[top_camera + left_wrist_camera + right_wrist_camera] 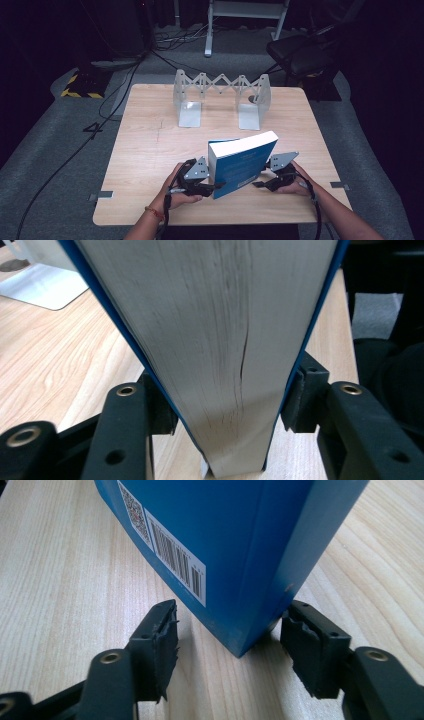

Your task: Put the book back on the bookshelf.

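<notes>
A: Where is the blue book (pixel 241 161)?

B: Low and right of centre in the high view, standing tilted on the wooden table (pixel 145 150), its page edge turned toward the lower left of the frame. A grey folding bookend rack (pixel 221 97) stands well apart from it, nearer the top of the frame.

A: And the left gripper (pixel 212 187)?

B: It sits at the book's lower left corner. In the left gripper view the pale page block (pixel 220 340) runs up the middle of the frame, and the two black pads (pixel 165 410) press on the blue covers from either side, so this claw is pinching the book.

A: The right one?

B: The right gripper (pixel 259 184) lies just beside the book's lower right edge in the high view. In the right gripper view the jaws stand spread with the book's bottom corner between them. The left pad (pixel 162 645) is clearly apart from the cover that bears the barcode label (pixel 175 560). The right pad (pixel 305 645) is very near the spine side; whether it touches, I cannot tell.

A: So it has no grip?

B: None that shows: the pads do not squeeze the book.
</notes>
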The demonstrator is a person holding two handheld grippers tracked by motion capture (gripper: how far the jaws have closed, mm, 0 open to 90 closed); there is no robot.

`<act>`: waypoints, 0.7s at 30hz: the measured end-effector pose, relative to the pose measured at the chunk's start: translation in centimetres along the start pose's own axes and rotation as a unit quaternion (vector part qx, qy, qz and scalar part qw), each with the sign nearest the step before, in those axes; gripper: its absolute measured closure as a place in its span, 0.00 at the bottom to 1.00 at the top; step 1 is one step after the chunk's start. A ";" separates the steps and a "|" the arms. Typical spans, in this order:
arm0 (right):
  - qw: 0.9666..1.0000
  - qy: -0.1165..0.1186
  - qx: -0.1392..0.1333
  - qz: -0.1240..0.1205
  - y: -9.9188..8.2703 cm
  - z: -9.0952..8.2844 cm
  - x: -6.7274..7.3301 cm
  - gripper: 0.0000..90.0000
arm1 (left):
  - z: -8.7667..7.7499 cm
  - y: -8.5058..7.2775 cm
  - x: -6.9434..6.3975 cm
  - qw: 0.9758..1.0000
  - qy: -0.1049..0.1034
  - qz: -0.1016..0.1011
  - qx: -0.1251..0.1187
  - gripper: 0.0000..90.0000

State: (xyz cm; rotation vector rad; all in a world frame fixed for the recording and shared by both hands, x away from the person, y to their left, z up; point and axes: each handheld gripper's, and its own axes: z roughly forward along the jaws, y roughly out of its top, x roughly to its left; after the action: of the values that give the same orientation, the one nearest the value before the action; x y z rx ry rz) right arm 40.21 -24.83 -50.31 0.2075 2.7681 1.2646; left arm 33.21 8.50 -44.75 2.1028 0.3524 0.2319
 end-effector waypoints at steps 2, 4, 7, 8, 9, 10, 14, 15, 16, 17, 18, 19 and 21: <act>1.000 -0.002 -0.002 0.002 -0.1 -0.2 0.2 0.48 | 0.1 0.2 -0.2 1.000 0.011 -0.001 0.002 0.55; 1.000 0.000 -0.004 0.005 -0.2 -0.4 0.4 0.49 | 0.2 0.4 -0.5 1.000 0.022 0.001 0.006 0.54; 1.000 0.005 -0.007 0.008 -0.5 -0.8 0.7 0.52 | 0.1 0.3 -0.8 0.999 0.034 0.002 0.005 0.52; 1.000 0.005 -0.010 0.004 -0.6 -1.0 0.8 0.53 | 0.1 0.3 -0.9 0.999 0.035 0.002 0.004 0.52; 1.000 0.007 -0.013 0.004 -0.7 -1.2 1.0 0.54 | 0.1 0.4 -1.1 0.999 0.039 0.003 0.005 0.52; 1.000 0.005 -0.016 0.002 -0.7 -1.6 1.2 0.55 | 0.1 0.4 -1.1 0.999 0.039 0.003 0.005 0.51; 1.000 0.000 -0.029 -0.003 -0.7 -2.4 1.7 0.59 | 0.2 0.5 -1.3 0.999 0.050 0.008 0.008 0.50; 0.999 -0.001 -0.033 -0.003 -0.7 -2.8 1.8 0.60 | 0.1 0.5 -1.3 0.999 0.052 0.009 0.008 0.50; 0.999 -0.002 -0.038 -0.005 -0.6 -3.0 1.9 0.61 | 0.2 0.4 -1.4 0.999 0.053 0.009 0.007 0.49; 0.999 -0.004 -0.043 -0.006 -0.6 -3.4 2.0 0.62 | 0.2 0.4 -1.4 0.998 0.058 0.009 0.006 0.49; 0.999 -0.004 -0.047 -0.006 -0.6 -3.6 2.0 0.62 | 0.2 0.3 -1.6 0.998 0.063 0.008 0.005 0.48; 0.999 -0.006 -0.052 -0.008 -0.5 -3.8 2.1 0.62 | 0.2 0.3 -1.7 0.998 0.066 0.009 0.004 0.48; 0.998 -0.007 -0.062 -0.012 -0.4 -4.4 2.2 0.66 | 0.4 0.2 -1.9 0.997 0.078 0.011 0.008 0.47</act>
State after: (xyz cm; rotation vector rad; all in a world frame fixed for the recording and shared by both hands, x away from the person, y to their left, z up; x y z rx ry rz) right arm 37.36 -28.04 -47.79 0.1722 2.6610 1.4179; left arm 31.61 7.46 -44.79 2.1099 0.4261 0.4094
